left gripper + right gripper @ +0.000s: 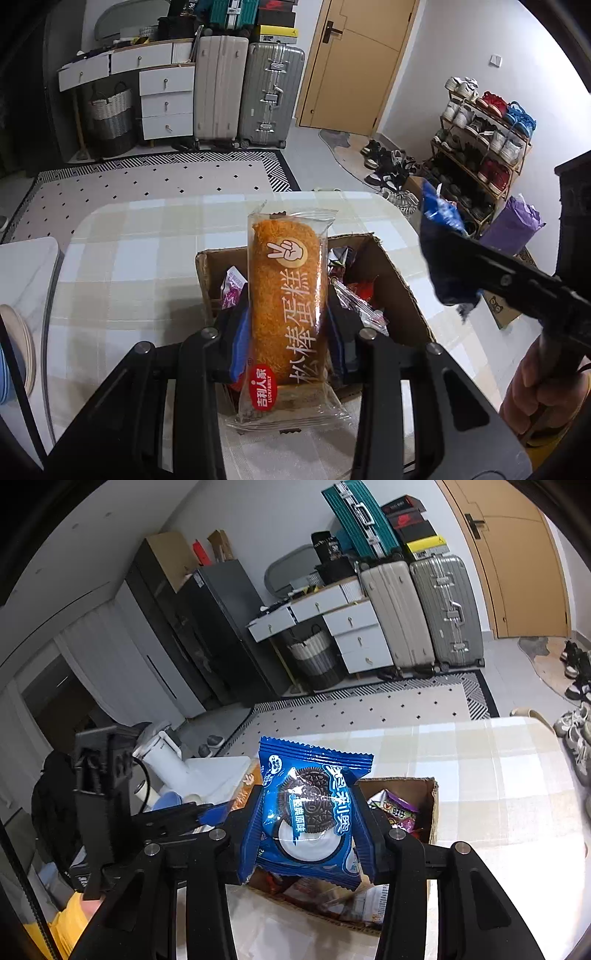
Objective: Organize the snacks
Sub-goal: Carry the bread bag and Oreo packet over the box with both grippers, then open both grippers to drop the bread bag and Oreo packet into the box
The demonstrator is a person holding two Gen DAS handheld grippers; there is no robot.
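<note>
Left tool (286, 325): clenched on a clear-wrapped floss cake (286, 295). Cake's long axis runs straight out along the fingers, far end pointing away from the tool; the crimped near end hangs back between the arms.

Directly beyond and beneath the left tool: open cardboard box (391, 280) on the checked tabletop (129, 258), assorted snack packets already inside. The cake is held over the box's left half.

Right tool (308, 827): gripping a blue cookie packet (310, 808) across its width, packet face toward the camera. In the right wrist view the box (434, 805) sits just beyond and below the tool, mostly to its right side.

From the left wrist view the right tool (443, 258) stands to the right of the box, the blue packet (439, 218) sticking up from its tip.

Judgement: both tools are near the box; the left sits squarely above the opening, so it looks the readier to lower and let go. The right needs to shift inward over the rim first.
</note>
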